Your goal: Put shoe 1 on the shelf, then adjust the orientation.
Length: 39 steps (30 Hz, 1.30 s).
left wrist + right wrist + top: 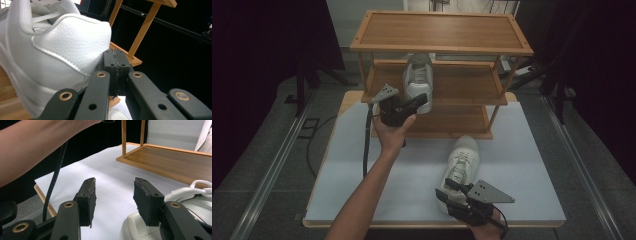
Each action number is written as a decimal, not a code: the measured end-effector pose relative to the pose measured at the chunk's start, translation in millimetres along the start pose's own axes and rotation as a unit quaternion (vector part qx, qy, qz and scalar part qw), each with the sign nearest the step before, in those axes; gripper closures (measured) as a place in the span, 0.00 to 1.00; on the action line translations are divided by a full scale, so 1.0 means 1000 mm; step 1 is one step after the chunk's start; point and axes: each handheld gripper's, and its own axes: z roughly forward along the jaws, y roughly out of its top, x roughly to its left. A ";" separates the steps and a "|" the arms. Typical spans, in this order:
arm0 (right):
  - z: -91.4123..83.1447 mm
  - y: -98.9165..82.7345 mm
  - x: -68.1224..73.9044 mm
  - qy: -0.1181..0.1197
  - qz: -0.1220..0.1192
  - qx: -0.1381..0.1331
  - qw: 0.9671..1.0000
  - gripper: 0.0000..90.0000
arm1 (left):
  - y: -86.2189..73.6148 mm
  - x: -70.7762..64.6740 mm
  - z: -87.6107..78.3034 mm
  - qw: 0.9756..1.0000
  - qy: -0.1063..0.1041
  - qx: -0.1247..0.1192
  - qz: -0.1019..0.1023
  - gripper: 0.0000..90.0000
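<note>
A three-tier wooden rack [442, 47] with slatted, rimmed shelves stands at the far end of a pale, matte table [522, 150]. One white shoe [418, 80], of pebbled leather with stitched seams and a mesh collar, sits on the middle shelf, heel toward the person. The left gripper [416, 102], clenched with its flat black pads pressed together and empty, lies against that heel. A second white shoe [460, 162], laced, rests on the table before the rack. The right gripper [448, 189] is released; its jaws stand apart at this shoe's heel, one rubber-faced pad touching the collar.
</note>
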 end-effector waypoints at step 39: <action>0.021 -0.003 0.005 0.000 -0.017 0.041 0.999 0.94 | -0.084 0.027 -0.101 0.997 0.014 0.063 -0.033 0.44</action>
